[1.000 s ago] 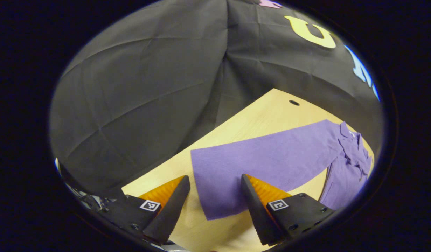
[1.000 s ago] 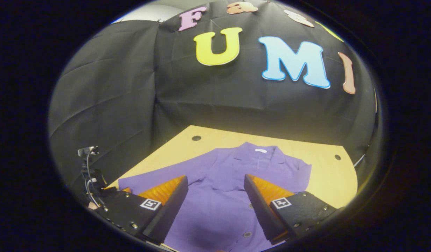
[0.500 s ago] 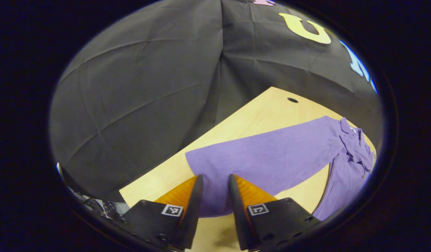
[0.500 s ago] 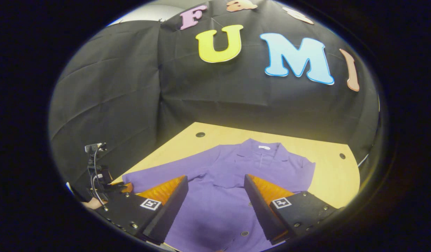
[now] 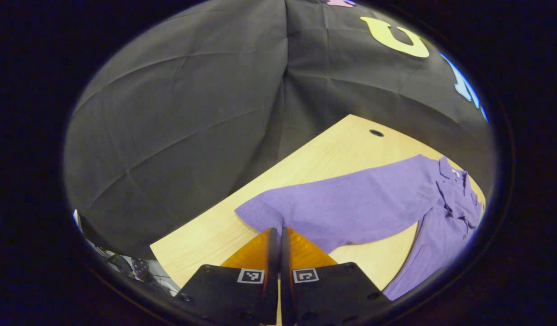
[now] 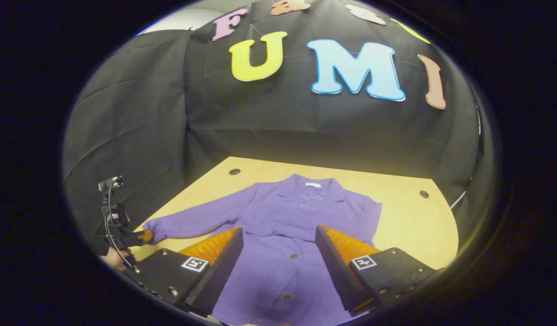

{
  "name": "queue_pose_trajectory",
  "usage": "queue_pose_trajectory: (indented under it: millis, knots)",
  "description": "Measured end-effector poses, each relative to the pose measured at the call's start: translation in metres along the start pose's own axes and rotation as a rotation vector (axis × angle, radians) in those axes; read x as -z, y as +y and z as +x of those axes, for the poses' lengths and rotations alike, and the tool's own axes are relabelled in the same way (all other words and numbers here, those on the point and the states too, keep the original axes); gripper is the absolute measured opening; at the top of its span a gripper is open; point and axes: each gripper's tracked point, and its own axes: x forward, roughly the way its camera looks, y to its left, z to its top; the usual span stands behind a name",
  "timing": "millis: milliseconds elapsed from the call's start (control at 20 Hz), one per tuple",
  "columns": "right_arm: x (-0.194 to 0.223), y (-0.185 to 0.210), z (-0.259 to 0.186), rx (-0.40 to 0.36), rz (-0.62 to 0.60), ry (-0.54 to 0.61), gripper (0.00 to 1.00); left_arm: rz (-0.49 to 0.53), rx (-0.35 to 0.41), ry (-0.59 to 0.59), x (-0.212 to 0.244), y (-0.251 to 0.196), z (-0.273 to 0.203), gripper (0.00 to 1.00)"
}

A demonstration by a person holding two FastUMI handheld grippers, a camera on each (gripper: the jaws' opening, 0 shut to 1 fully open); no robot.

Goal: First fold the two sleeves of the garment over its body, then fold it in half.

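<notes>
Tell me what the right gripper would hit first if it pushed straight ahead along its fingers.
Probably the purple garment: the open right gripper points over its buttoned front toward the collar. How high the gripper hangs above the cloth is unclear; beyond lie the table and the black cloth wall.

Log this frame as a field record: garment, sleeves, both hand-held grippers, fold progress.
garment: purple shirt, front up on wooden table
left sleeve: stretched out, cuff end pinched
right sleeve: already folded over the body
left hand-held gripper: shut on the cuff
right hand-held gripper: open, above shirt body
fold progress: left sleeve fold not yet done, shirt not halved
</notes>
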Motion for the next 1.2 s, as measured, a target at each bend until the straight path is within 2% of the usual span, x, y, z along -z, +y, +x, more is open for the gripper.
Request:
queue_pose_trajectory:
  millis: [200,650,1000,1200]
  knots:
    - [0.008,-0.024,-0.008,0.030,0.025,0.007,0.99,0.053,0.066,-0.075,-0.033,-0.052,-0.016,0.09]
    - [0.025,-0.082,-0.027,0.128,0.052,0.010,0.99,0.196,0.316,-0.164,-0.070,-0.218,-0.059,0.09]
    - [0.034,-0.110,-0.035,0.177,0.098,0.016,0.99,0.334,0.523,-0.202,-0.063,-0.357,-0.092,0.09]
    - [0.041,-0.130,-0.045,0.210,0.124,0.020,0.99,0.394,0.637,-0.180,-0.040,-0.433,-0.115,0.09]
